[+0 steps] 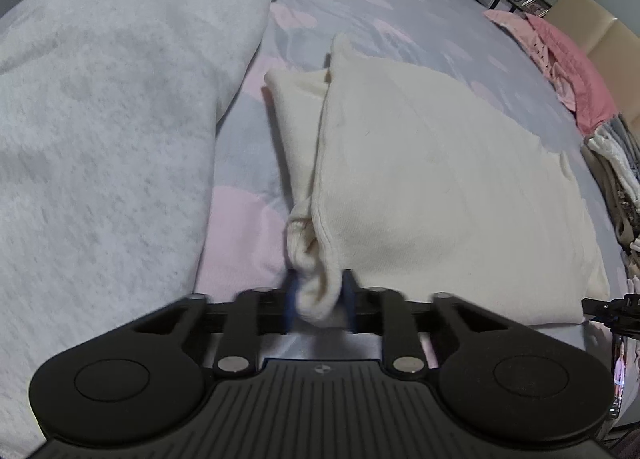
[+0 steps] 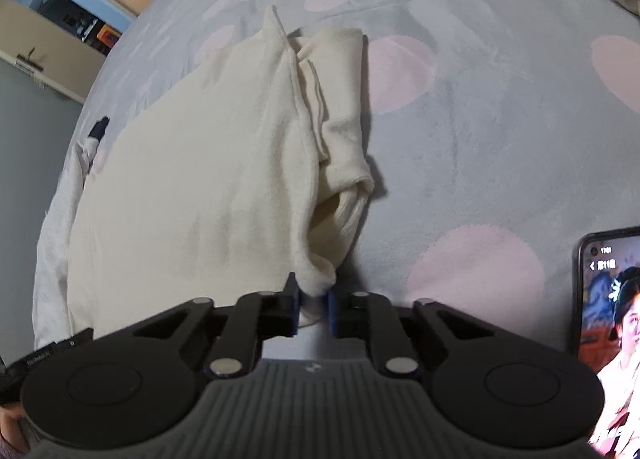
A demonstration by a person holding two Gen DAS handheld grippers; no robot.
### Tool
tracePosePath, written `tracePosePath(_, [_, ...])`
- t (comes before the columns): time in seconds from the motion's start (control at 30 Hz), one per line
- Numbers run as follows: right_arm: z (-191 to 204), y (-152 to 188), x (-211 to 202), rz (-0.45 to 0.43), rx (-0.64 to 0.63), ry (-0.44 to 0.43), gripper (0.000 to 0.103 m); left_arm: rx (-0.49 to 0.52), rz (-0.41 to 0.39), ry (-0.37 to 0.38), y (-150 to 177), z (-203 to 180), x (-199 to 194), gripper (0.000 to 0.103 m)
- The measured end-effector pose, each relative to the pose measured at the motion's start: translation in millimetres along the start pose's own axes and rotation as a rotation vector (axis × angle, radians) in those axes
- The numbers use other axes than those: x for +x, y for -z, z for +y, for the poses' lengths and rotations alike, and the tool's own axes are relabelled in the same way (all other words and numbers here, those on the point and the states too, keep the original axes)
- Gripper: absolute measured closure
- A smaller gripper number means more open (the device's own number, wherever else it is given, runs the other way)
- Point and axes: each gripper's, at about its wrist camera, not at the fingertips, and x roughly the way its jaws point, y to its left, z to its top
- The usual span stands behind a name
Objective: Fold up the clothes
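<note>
Across a bed (image 1: 248,163) spread with a grey, pink-spotted cover, a cream garment (image 1: 432,179) lies partly folded at centre frame, a white-grey blanket (image 1: 112,131) bulking at left. Each near corner is pinched, apparently ready for lifting into the next fold: the left hand-held gripper (image 1: 320,305) clamps one bunched hem corner, the right hand-held gripper (image 2: 314,305) the other, beside a phone (image 2: 612,323) at lower right.

Cream knit garment (image 1: 432,179) — folded flat on the dotted bedspread, sleeves tucked along its sides.
</note>
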Motion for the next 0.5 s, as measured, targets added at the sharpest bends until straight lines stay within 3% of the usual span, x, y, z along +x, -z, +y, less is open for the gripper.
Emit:
tracePosePath(0.33, [22.8,-2.1,-47.9,-0.002,-0.06,0.024,0.093,0.077,-0.052,-0.033,-4.4,-19.2,-43.9,0.096])
tracePosePath(0.5, [29.0,9.6,-71.4,0.039,-0.108,0.027,0.093,0.117,-0.004,-0.039,3.5,-24.6,-69.4,0.096])
